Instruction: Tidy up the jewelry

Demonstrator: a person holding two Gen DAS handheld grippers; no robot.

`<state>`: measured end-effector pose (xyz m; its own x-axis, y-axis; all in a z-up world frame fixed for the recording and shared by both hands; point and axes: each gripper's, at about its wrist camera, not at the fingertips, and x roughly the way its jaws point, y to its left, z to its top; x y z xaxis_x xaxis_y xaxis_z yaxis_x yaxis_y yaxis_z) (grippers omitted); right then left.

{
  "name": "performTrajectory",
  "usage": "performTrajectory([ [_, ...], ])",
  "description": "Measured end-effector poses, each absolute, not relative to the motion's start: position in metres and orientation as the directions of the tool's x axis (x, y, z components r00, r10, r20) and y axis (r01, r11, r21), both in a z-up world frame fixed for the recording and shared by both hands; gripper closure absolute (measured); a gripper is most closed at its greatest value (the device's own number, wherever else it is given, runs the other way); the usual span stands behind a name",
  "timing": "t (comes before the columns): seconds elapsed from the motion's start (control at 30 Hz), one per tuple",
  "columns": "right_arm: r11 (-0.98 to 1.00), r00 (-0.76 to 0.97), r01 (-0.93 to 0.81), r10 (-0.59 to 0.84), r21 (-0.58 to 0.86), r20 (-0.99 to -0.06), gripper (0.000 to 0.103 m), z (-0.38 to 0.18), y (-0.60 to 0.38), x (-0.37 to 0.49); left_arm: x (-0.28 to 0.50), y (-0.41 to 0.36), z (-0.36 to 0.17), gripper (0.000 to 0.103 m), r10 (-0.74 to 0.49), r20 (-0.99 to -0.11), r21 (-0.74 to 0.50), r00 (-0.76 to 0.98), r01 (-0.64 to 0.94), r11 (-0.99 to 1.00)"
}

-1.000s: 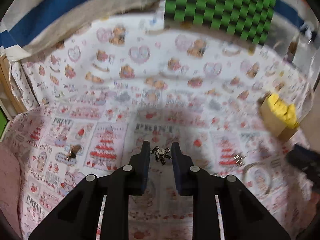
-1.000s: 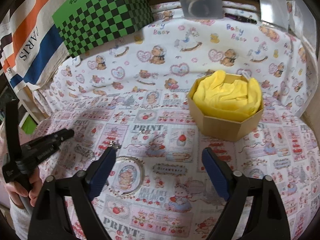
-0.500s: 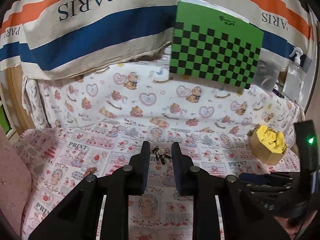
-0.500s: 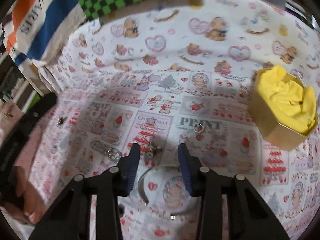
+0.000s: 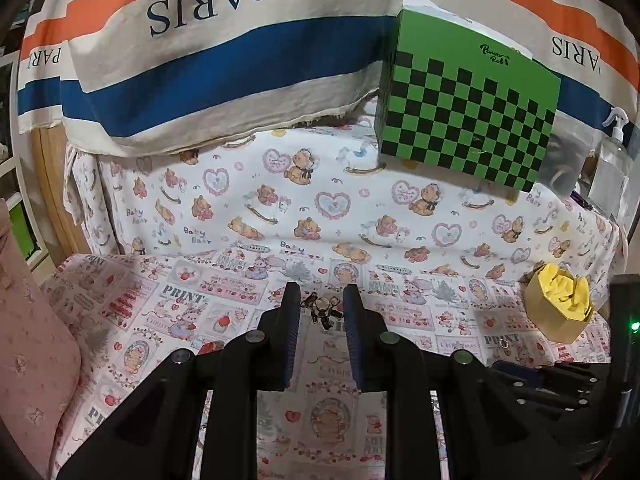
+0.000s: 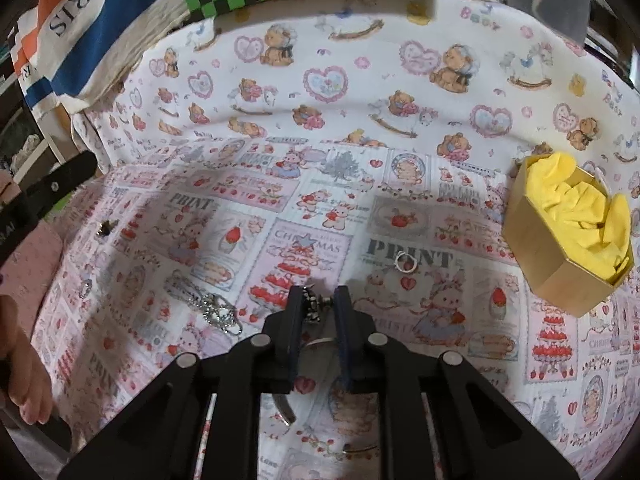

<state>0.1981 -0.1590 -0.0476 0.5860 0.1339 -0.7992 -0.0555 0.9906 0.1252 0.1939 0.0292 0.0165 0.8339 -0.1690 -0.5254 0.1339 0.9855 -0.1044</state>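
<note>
Our right claw [image 6: 317,306] was wide open over the printed cloth [image 6: 280,208] a moment ago. Now it has swung over and is closing on a small silver earring [image 6: 314,309], which sits between its two pads. Our left claw [image 5: 321,312] has not changed its grip: it pinches a little bear charm [image 5: 320,309] and has lifted it off the cloth. So we think both hands have a piece now. The gold box [image 6: 560,264] with the yellow lining sits at three o'clock. A thin ring [image 6: 405,261] waits at one o'clock, and a sparkly chain [image 6: 216,308] lies at nine o'clock.
</note>
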Motion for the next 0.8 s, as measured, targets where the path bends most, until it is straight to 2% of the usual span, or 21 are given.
performTrajectory([
  [0.23, 0.982, 0.652, -0.047, 0.171, 0.185, -0.739, 0.089, -0.021, -0.181, 0.182, 0.187, 0.031, 0.023, 0.083, -0.171, -0.484, -0.111, 0.858, 0.133, 0.985],
  [0.6, 0.970, 0.775, -0.072, 0.201, 0.232, -0.599, 0.089, 0.030, -0.206, 0.149, 0.156, 0.024, 0.047, 0.083, -0.202, -0.326, -0.085, 0.923, 0.184, 0.979],
  [0.8, 0.960, 0.805, -0.061, 0.209, 0.273, -0.555, 0.089, 0.050, -0.224, 0.142, 0.131, 0.005, 0.079, 0.083, -0.229, -0.260, -0.078, 0.938, 0.216, 0.973],
])
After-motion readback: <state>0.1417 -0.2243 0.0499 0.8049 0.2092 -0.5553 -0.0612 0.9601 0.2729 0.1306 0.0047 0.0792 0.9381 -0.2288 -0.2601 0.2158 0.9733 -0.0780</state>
